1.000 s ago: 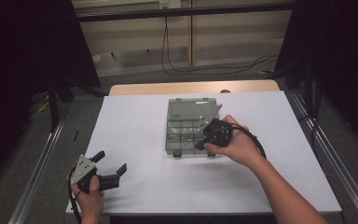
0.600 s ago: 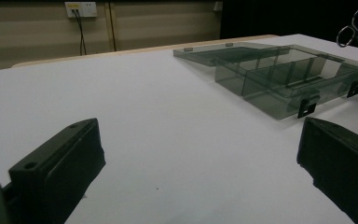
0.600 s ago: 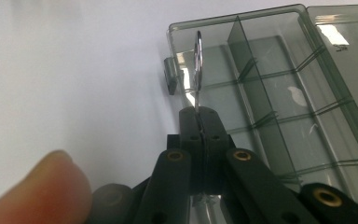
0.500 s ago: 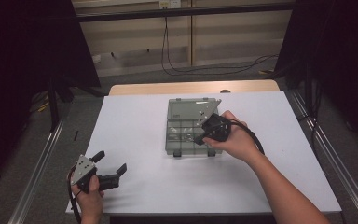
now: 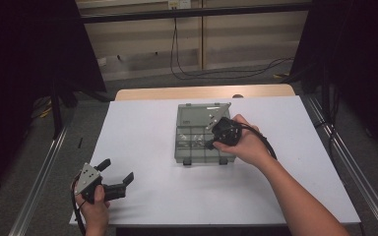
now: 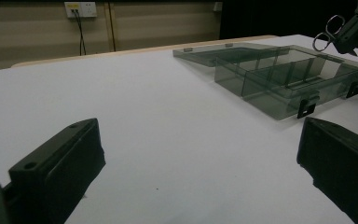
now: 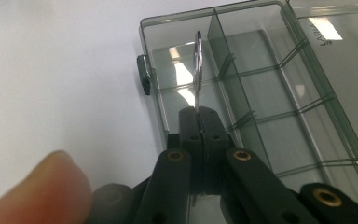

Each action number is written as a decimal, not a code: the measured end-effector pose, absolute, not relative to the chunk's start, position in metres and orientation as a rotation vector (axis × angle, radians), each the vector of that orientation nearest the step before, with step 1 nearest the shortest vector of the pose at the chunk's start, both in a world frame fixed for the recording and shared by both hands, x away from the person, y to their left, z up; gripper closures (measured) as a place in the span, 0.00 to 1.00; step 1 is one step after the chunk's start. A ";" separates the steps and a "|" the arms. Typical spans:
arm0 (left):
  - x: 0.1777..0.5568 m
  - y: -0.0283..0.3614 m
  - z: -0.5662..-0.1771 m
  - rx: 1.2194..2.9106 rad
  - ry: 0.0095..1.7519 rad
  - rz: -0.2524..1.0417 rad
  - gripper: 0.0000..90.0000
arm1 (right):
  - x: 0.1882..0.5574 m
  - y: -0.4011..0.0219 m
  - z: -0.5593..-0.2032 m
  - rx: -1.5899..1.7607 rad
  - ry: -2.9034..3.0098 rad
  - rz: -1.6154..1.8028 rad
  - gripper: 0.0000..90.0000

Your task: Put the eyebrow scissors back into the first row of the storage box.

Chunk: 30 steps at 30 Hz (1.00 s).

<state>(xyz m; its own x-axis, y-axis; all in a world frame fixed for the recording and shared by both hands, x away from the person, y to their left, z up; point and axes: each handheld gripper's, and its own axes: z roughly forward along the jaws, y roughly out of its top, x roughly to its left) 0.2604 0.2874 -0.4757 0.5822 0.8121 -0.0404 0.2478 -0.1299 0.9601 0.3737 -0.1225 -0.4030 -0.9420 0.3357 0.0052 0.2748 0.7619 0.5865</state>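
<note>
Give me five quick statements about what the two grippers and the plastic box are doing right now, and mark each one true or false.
1. The right gripper is shut on a small pair of scissors. True.
2. The left gripper is clamped on the organizer box. False: its jaws stand wide apart with nothing between them, near the table's front left corner and well away from the box.
3. The box's lid is open, lying flat behind the tray. True.
4. The scissors lie flat on the white table. False: they are held in the right gripper over the box's compartments.
5. The box is made of opaque red plastic. False: it is smoky, see-through grey, with dividers inside.
</note>
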 end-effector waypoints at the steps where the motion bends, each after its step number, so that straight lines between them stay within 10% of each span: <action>1: 0.260 0.287 -0.476 1.674 0.893 0.618 0.00 | 0.374 -0.123 -0.403 0.498 2.852 0.927 1.00; 30: 0.261 0.288 -0.476 1.672 0.891 0.615 0.00 | 0.412 -0.116 -0.410 0.563 2.820 0.905 1.00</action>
